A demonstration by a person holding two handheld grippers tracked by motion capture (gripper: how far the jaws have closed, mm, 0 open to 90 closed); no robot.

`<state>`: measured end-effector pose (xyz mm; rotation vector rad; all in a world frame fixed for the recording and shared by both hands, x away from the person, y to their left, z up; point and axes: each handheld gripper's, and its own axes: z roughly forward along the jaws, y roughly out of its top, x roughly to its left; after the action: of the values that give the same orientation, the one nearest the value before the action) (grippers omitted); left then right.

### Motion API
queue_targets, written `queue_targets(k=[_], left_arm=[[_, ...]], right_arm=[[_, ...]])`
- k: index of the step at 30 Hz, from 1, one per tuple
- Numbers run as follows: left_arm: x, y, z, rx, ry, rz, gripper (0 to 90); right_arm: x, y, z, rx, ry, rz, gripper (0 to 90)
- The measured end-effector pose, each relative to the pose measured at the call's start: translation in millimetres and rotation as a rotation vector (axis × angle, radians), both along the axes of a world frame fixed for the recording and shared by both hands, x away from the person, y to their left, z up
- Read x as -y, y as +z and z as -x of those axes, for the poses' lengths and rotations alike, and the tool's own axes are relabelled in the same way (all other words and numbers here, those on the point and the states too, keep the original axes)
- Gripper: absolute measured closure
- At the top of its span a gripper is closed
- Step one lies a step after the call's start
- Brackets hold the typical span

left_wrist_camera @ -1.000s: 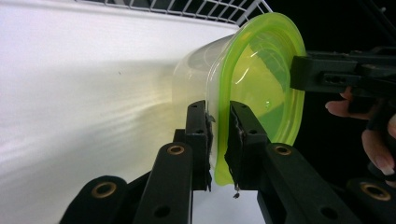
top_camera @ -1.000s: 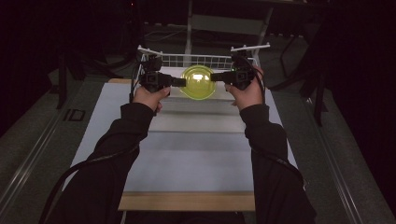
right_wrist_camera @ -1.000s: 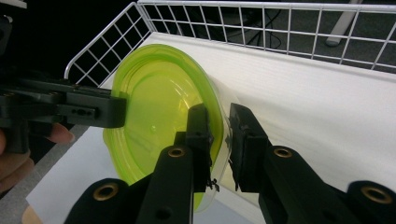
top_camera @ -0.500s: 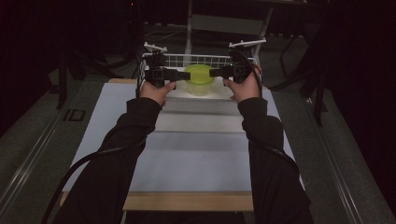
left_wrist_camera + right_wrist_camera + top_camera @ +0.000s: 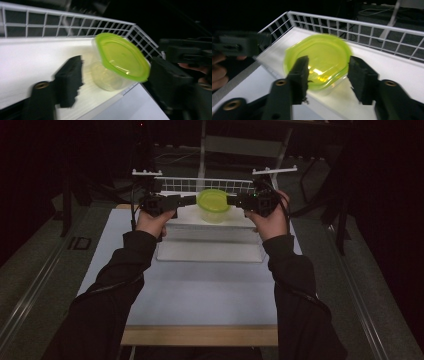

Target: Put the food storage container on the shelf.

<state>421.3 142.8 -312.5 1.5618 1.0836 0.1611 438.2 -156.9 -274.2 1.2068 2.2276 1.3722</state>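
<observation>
between both grippers' parted fingers [image 5: 299, 75], green-lidded container [image 5: 213, 205], on white tray [image 5: 210, 251], released

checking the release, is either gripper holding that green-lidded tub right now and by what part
Nothing is held. The tub stands on the white shelf; left gripper and right gripper have just been opening, pads off it.

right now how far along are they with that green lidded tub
Done: the tub with its green lid on stands on the white shelf inside the wire rack. In hand: the jaws of the left gripper and right gripper have just been opening, one each side of the tub, and no pad presses on it. Left: probably only drawing both grippers back.
</observation>
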Motion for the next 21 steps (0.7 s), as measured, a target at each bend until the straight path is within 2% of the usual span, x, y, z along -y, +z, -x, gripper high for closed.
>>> queue_targets(k=[1,4,7,8,9,10,13,14,15,16,19,21], left_arm=[[0.0,-1.7,3.8,0.03,-0.005,-0.024,25.8],[3.4,-8.8,15.2,0.097,-0.009,-0.068,17.9],[4.9,-17.5,29.1,0.146,-0.019,-0.064,14.2],[4.9,-17.5,29.1,0.146,-0.019,-0.064,11.2],[5.2,-25.7,37.5,0.189,-0.023,-0.057,11.2],[5.0,-29.1,40.4,0.186,-0.034,-0.058,0.9],[4.1,-45.1,54.5,0.196,-0.035,-0.051,0.9],[3.9,-52.3,61.7,0.221,-0.025,-0.048,0.9],[3.9,-52.3,61.7,0.221,-0.025,-0.048,1.0],[3.1,-65.8,74.6,0.245,-0.033,-0.042,1.0],[0.5,-80.8,88.0,0.241,-0.063,-0.007,1.0],[-0.5,-87.7,94.3,0.24,-0.066,-0.009,1.0]], right_arm=[[-0.9,-2.0,6.2,0.002,0.016,0.001,58.1],[-4.8,-9.8,18.6,-0.002,0.044,0.001,72.6],[-10.1,-24.3,27.9,-0.022,0.06,0.012,85.7],[-10.1,-24.3,27.9,-0.022,0.06,0.012,85.7],[-11.4,-29.1,29.8,-0.021,0.058,0.013,89.0],[-13.3,-38.2,30.4,-0.03,0.056,0.008,89.8],[-16.5,-50.6,27.8,-0.045,0.048,-0.003,89.8],[-18.1,-54.3,26.3,-0.055,0.043,-0.001,89.8],[-18.1,-54.3,26.3,-0.055,0.043,-0.001,89.8],[-21.7,-62.8,20.6,-0.071,0.037,0.003,89.8],[-23.6,-67.5,14.1,-0.074,0.023,0.002,89.8],[-23.5,-69.1,8.8,-0.083,0.01,-0.002,89.5]])
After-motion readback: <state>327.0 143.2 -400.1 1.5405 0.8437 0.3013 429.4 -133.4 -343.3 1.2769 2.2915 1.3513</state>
